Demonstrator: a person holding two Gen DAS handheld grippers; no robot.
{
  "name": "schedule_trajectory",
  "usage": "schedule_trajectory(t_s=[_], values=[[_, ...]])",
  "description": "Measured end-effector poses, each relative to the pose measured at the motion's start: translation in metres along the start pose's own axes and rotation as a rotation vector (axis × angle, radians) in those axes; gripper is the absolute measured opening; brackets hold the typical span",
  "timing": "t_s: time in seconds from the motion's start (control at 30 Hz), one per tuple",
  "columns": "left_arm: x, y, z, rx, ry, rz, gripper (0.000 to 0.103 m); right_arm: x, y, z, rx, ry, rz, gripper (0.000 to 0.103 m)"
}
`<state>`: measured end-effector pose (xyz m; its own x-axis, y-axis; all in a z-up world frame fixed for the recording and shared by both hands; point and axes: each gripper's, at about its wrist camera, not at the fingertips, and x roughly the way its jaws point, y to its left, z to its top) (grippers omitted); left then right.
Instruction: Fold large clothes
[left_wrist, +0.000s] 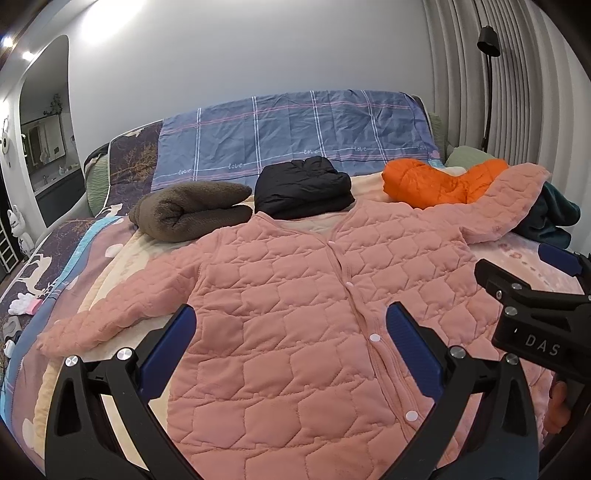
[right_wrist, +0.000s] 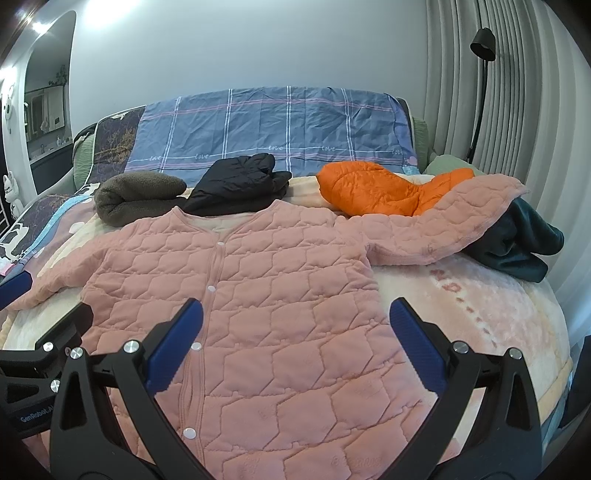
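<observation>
A pink quilted jacket lies flat and face up on the bed, snaps closed, both sleeves spread out; it also shows in the right wrist view. Its right sleeve rests over the orange and dark green garments. My left gripper is open and empty, hovering above the jacket's lower front. My right gripper is open and empty above the jacket's lower right side; it also shows at the right edge of the left wrist view.
At the head of the bed lie a folded brown fleece, a folded black jacket, an orange puffer jacket and a dark green garment. A blue plaid pillow stands behind. A black floor lamp stands at the right.
</observation>
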<state>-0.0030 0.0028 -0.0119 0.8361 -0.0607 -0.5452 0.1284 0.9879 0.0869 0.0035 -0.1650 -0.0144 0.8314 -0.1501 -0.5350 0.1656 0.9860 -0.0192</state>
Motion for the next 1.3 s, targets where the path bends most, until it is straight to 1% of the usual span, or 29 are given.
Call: schedule_trajectory(t_s=[0.27,0.57,0.7,0.87,0.97,1.07,1.13,1.17,1.27,1.3], values=[[-0.001,-0.007,-0.002,0.027,0.003,-0.034,0.102,0.002,-0.001,-0.001,-0.003,0.003,0.003,0.101],[0.002,-0.007,-0.003,0.008,0.013,-0.074,0.102,0.003,0.000,-0.003,0.002,0.009,-0.001,0.101],[0.004,-0.006,-0.004,-0.002,0.018,-0.074,0.102,0.004,0.001,-0.003,-0.004,0.013,0.000,0.101],[0.008,0.001,-0.003,-0.068,0.035,-0.132,0.102,0.007,0.001,-0.003,0.000,0.022,0.000,0.101],[0.008,0.005,-0.003,-0.099,0.030,-0.134,0.102,0.009,0.002,-0.004,0.000,0.027,-0.002,0.101],[0.006,0.007,-0.004,-0.107,0.018,-0.121,0.102,0.010,0.003,-0.005,-0.003,0.032,-0.002,0.101],[0.008,0.011,-0.006,-0.117,0.021,-0.139,0.102,0.012,0.005,-0.005,-0.005,0.037,-0.001,0.101],[0.009,0.015,-0.007,-0.136,0.026,-0.155,0.102,0.013,0.005,-0.005,-0.007,0.040,0.000,0.101],[0.018,0.043,-0.014,-0.255,0.060,-0.222,0.101,0.016,0.007,-0.007,-0.014,0.050,0.000,0.101],[0.023,0.057,-0.018,-0.303,0.076,-0.232,0.098,0.017,0.007,-0.007,-0.016,0.053,-0.004,0.101]])
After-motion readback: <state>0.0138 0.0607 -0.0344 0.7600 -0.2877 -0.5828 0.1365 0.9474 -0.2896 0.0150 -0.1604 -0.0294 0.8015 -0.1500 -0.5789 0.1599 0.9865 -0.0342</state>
